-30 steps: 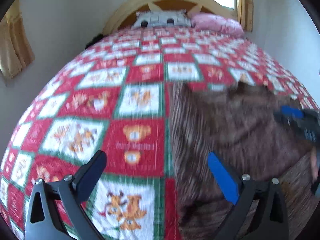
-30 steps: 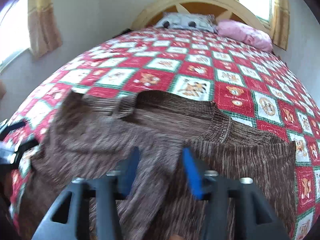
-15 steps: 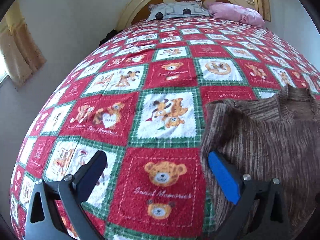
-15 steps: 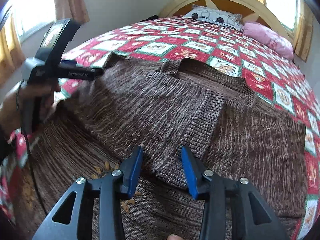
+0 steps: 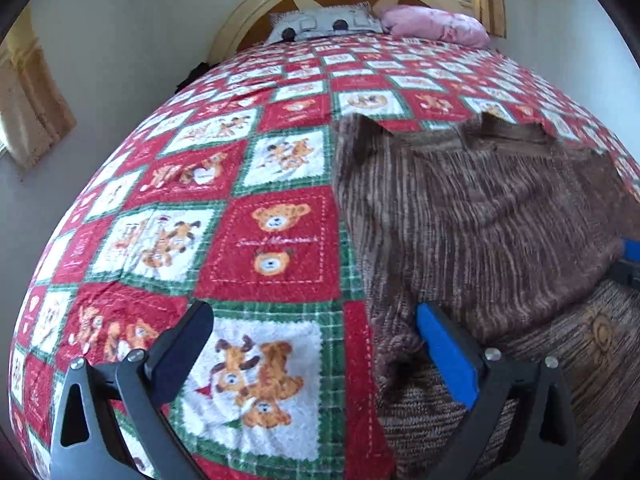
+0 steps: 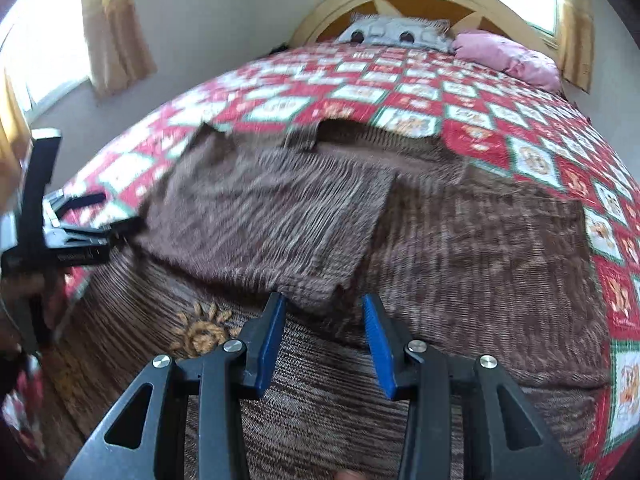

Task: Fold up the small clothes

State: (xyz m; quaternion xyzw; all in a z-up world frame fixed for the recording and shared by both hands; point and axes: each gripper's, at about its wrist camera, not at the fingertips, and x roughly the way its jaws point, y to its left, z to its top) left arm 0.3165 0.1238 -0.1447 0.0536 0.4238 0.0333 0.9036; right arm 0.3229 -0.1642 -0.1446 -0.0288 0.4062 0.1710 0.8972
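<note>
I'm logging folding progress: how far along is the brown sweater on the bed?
Done: one side of the sweater is folded in, a flap lying across the body. In hand: nothing; the right gripper and left gripper are both open, cloth ungripped. Left: the other side is unfolded, and the lower part with the flower lies flat.

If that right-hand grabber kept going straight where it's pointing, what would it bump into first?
Most likely the folded-over flap of the brown knitted garment: the right gripper, jaws open and empty, points down at its near edge.
</note>
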